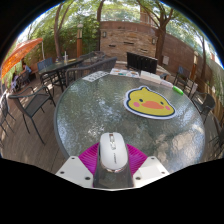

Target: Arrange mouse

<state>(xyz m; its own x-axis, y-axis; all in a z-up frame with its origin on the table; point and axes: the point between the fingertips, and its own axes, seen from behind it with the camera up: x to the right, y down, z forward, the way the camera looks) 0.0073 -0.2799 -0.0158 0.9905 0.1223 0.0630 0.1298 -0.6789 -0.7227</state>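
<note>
We see the gripper (112, 165) with its jaws closed on a white mouse (112, 151) — above the round glass desk (90, 115), near a duck-shaped mat (150, 102).

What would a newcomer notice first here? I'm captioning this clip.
A white mouse sits between the fingers of the hand-held gripper, on a round glass table. Beyond it lies a yellow duck-shaped mat. Patio chairs stand to the side.
</note>
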